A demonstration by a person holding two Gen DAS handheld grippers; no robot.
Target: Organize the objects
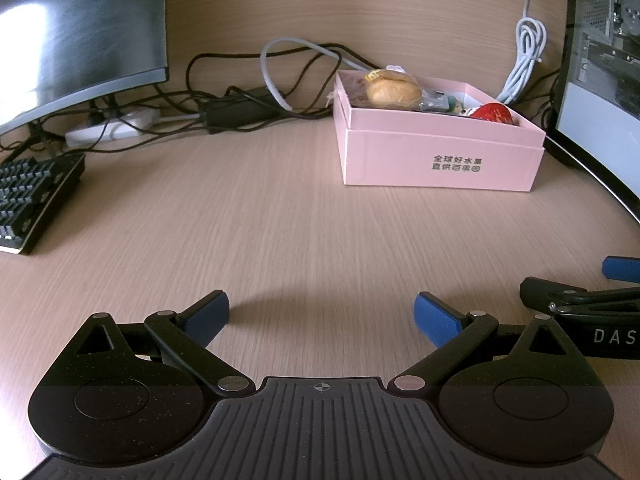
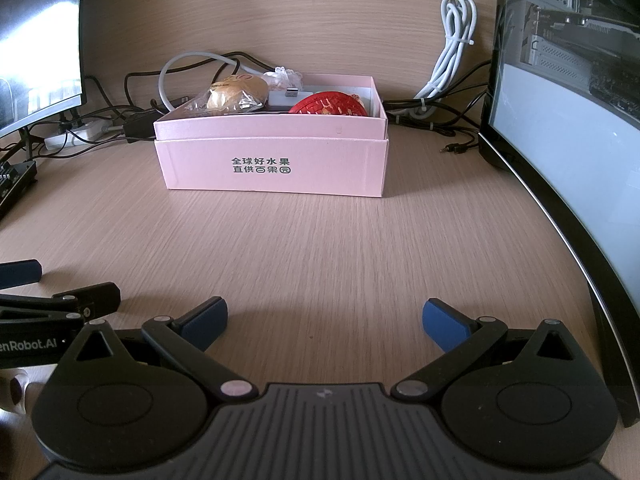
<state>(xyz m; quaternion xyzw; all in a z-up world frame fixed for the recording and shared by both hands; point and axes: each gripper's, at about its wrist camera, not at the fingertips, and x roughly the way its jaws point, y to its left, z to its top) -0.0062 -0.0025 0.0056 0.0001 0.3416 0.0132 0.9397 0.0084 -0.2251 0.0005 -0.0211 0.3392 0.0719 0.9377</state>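
pale wood-grain tabletop (image 2: 320, 248) under two dark monitors. toward the back wall, pink box (image 2: 276, 164), lid off and nested under it, printed with dark chinese characters on the front. inside: wrapped bun (image 2: 236, 92) at left, red strawberry-like object (image 2: 328, 105) at right, small grey piece (image 2: 285, 98) between them. near front edge, left gripper (image 1: 322, 314) and right gripper (image 2: 325, 318) held low and level, side by side, both aimed at the box, jaws spread wide with blue pads (image 2: 448, 324), pinching nothing. "enrobot.ai" readable on the left gripper's side. beyond: keyboard (image 1: 32, 196) far left, tangled black cables (image 1: 224, 80), bundled white cable (image 2: 452, 48).
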